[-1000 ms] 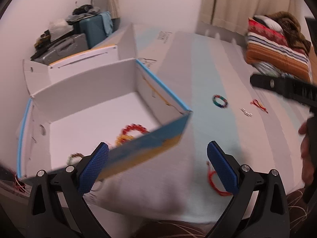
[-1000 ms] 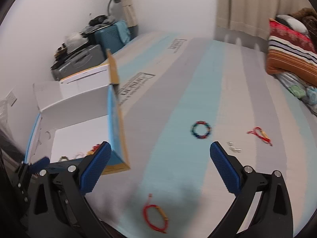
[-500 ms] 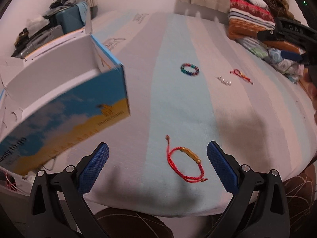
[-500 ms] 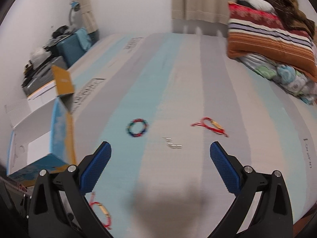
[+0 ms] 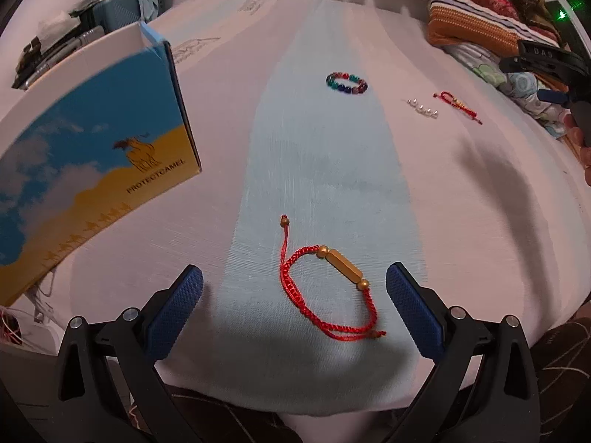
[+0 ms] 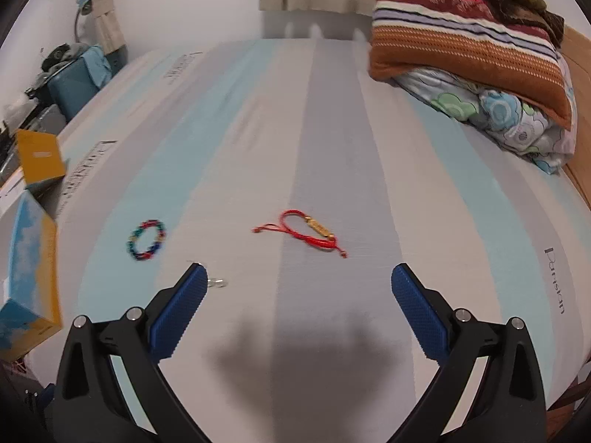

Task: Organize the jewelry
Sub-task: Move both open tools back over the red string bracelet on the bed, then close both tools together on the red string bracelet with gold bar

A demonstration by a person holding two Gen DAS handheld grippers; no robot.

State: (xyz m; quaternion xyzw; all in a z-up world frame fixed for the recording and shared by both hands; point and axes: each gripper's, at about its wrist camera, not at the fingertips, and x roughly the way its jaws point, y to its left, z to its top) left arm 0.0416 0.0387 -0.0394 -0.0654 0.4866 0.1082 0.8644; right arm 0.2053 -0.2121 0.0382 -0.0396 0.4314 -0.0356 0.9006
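On the striped mattress (image 5: 332, 170) we see four loose pieces of jewelry, and our left gripper (image 5: 294, 288) hangs with its jaws wide open and empty around the nearest one, a red braided cord bracelet with a gold tube bead (image 5: 328, 288). It lies flat between the two blue pads, close to the mattress edge. We judge it very light and limp, so the cord will sag and may slip; the stiff gold tube or the thick braided part beside it seems the best place to pinch. Our right gripper (image 6: 298, 297) is also open and holds nothing, and it faces a second red cord bracelet with a gold bar (image 6: 306, 234), which should handle the same way. The round bracelet of multicoloured beads (image 5: 346, 83) lies further away, and the small white pearl-like pieces (image 5: 423, 107) (too small to identify well) look hard to grasp. The blue and yellow cardboard box (image 5: 92, 155) stands to the left.
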